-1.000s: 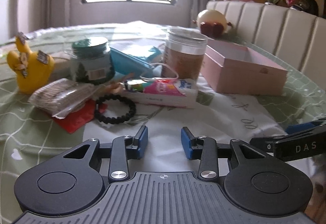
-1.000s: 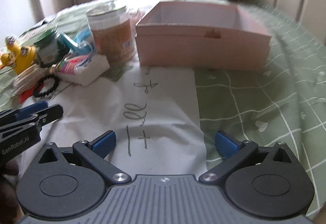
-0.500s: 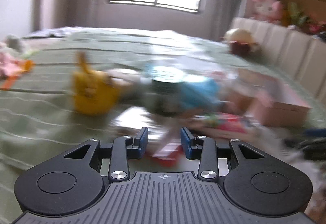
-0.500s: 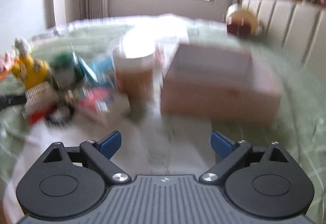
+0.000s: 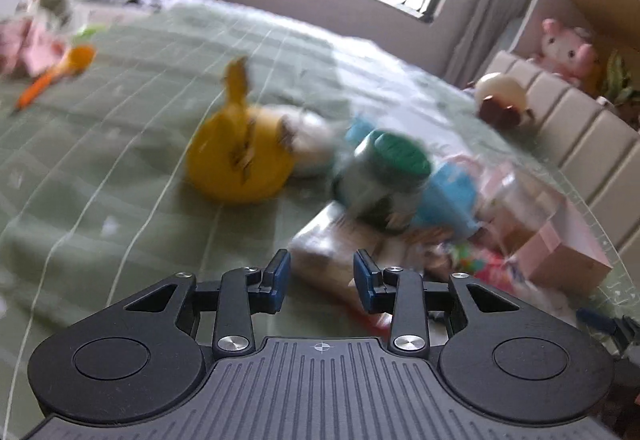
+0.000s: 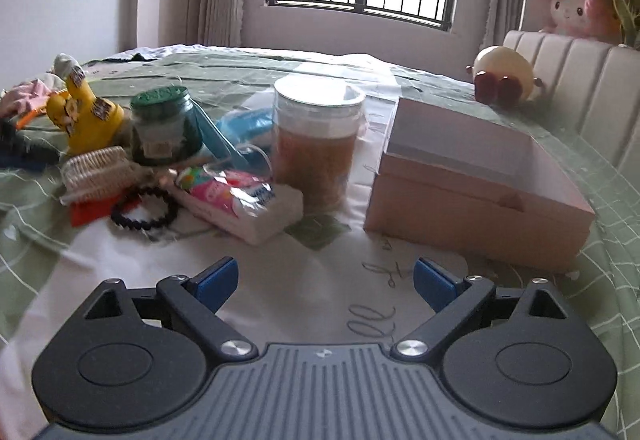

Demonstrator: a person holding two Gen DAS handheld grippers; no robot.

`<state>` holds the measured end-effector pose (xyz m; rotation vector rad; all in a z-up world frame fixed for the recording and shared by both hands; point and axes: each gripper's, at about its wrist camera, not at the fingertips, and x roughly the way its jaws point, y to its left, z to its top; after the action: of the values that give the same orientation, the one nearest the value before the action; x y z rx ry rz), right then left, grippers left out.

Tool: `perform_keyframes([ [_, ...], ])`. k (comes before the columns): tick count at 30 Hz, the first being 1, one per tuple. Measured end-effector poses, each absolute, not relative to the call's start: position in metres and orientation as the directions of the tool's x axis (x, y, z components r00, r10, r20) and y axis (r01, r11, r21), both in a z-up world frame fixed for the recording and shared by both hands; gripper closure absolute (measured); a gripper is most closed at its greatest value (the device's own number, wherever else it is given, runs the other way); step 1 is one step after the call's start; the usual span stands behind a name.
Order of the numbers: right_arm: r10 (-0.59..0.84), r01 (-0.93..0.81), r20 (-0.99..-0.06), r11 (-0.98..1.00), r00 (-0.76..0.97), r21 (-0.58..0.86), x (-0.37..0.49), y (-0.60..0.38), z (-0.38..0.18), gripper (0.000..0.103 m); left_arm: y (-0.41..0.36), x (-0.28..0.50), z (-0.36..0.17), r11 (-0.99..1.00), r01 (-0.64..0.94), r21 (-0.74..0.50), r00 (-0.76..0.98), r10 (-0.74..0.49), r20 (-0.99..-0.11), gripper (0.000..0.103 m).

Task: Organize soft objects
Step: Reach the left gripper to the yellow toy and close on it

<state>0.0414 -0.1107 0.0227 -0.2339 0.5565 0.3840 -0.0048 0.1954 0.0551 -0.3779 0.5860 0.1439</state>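
One yellow soft toy (image 6: 82,119) stands upright at the left of the clutter, beside one green-lidded jar (image 6: 166,125). One clear canister (image 6: 316,143), one open pink box (image 6: 476,191), one black bracelet (image 6: 144,207). Right gripper (image 6: 324,278) spread wide, holding nothing. Left gripper (image 5: 322,280) parted narrowly, empty. The blurred left view alone shows an orange item (image 5: 60,69) far left.
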Motion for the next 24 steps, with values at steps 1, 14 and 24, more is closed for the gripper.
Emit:
perform_keyframes([
  [1, 0.286, -0.412, -0.556, 0.904, 0.781, -0.114, 0.042, -0.111, 0.019, 0.007, 0.192, -0.002, 0.06, 0.936, -0.234, -0.264, 0.837, 0.057, -0.544, 0.065],
  [14, 0.306, -0.424, -0.583, 0.903, 0.752, -0.073, 0.047, -0.114, 0.01, 0.007, 0.232, 0.003, 0.075, 0.887, -0.412, -0.208, 0.87, 0.315, -0.381, 0.063],
  [24, 0.297, -0.422, -0.581, 0.902, 0.758, -0.089, 0.046, -0.112, 0.009, 0.007, 0.22, 0.038, 0.047, 0.912, -0.395, -0.108, 0.841, 0.312, -0.442, 0.065],
])
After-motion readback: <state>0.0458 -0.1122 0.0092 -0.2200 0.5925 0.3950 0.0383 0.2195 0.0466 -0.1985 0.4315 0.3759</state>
